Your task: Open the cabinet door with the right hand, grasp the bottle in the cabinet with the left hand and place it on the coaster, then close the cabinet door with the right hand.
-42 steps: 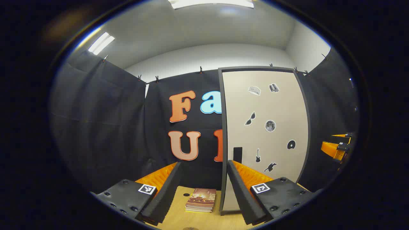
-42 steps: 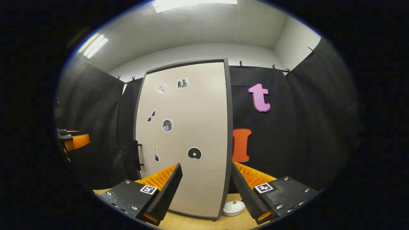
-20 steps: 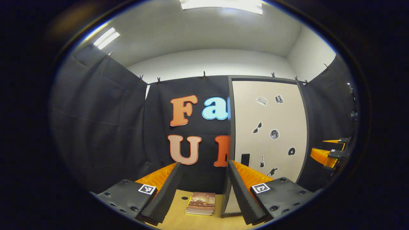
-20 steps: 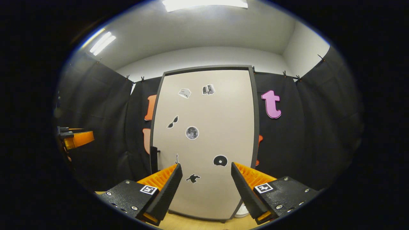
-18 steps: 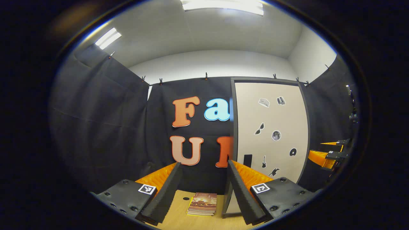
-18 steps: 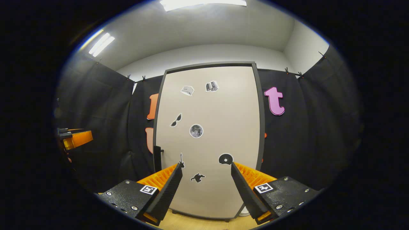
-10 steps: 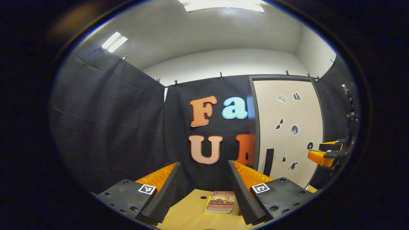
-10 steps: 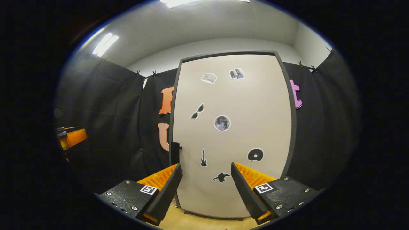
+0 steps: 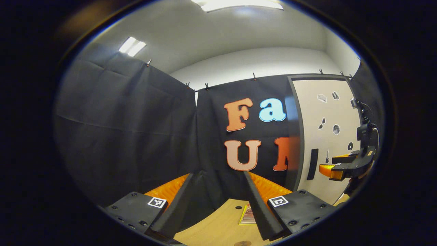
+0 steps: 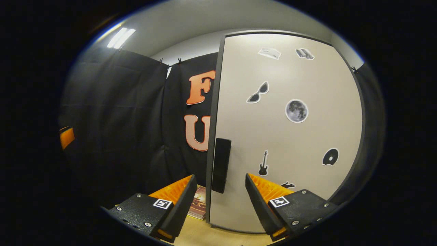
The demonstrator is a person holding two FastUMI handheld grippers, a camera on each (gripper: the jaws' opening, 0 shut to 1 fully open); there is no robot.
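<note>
Door (image 10: pixel 286 136): closed, rigid panel just ahead of right gripper (image 10: pixel 220 193); likely swings lightly on hinges.
Hold point: black vertical handle (image 10: pixel 221 164), straight ahead between the fingers, near door's left edge.
Right gripper: spread wide, empty, touching nothing.
Left gripper (image 9: pixel 216 196): wide, empty.
Bottle: presumably behind door, unseen.

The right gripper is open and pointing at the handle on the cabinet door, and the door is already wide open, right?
Not quite. The cabinet door is shut, not open; the right gripper view shows it flat in its frame. The rest holds: the right gripper has its jaws apart, aimed at the black handle.
</note>
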